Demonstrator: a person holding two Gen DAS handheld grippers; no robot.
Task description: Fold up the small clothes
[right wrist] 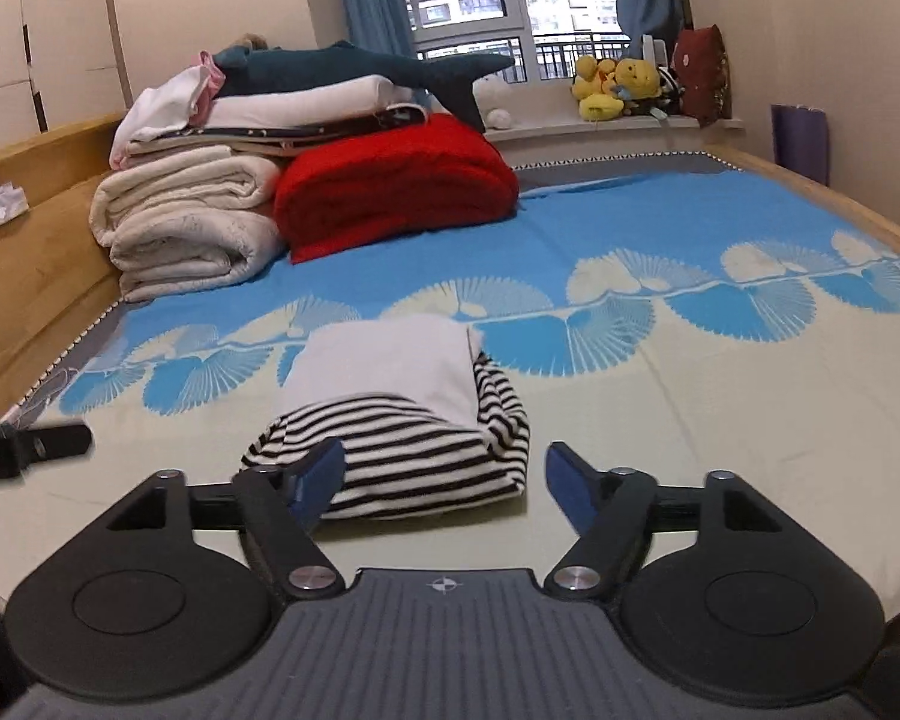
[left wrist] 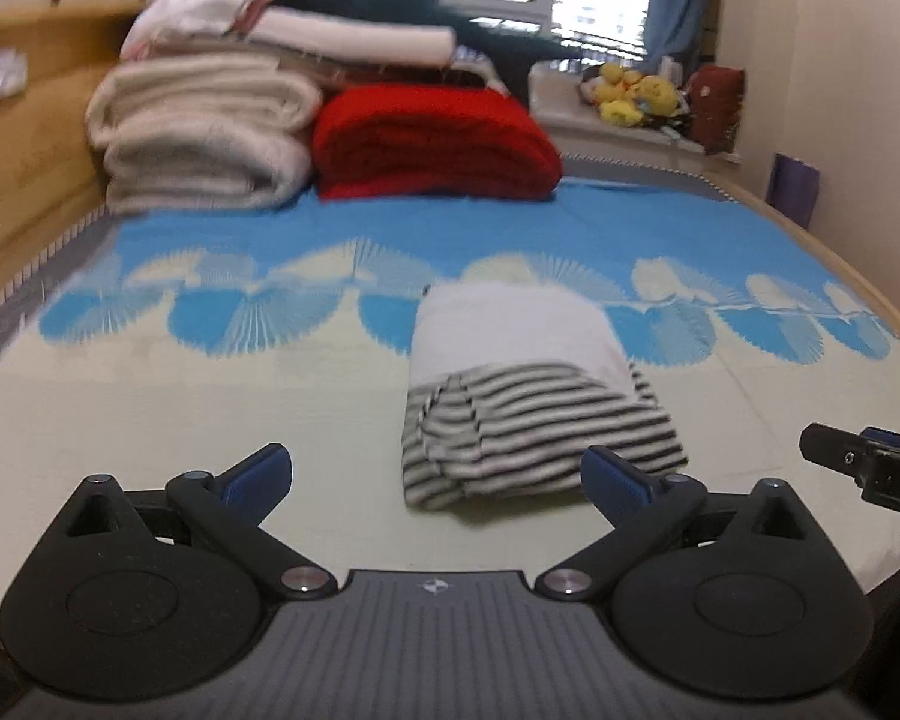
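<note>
A small folded garment (left wrist: 528,414), white on top with a black-and-white striped part toward me, lies on the bedspread (left wrist: 210,408). In the left wrist view my left gripper (left wrist: 438,471) is open, its blue pads spread wide, and the garment sits just beyond its right finger. The tip of my right gripper (left wrist: 858,468) shows at the right edge. In the right wrist view the same garment (right wrist: 390,420) lies right in front of my right gripper (right wrist: 444,471), which is open with nothing pressed between its pads. My left gripper (right wrist: 30,444) pokes in at the left edge.
At the back left stand rolled cream blankets (right wrist: 180,222), a folded red blanket (right wrist: 396,180) and a dark shark plush (right wrist: 360,66) on top. A wooden headboard (right wrist: 36,252) runs along the left. Yellow plush toys (right wrist: 618,84) sit on the windowsill. The blue-and-cream bedspread (right wrist: 690,396) stretches right.
</note>
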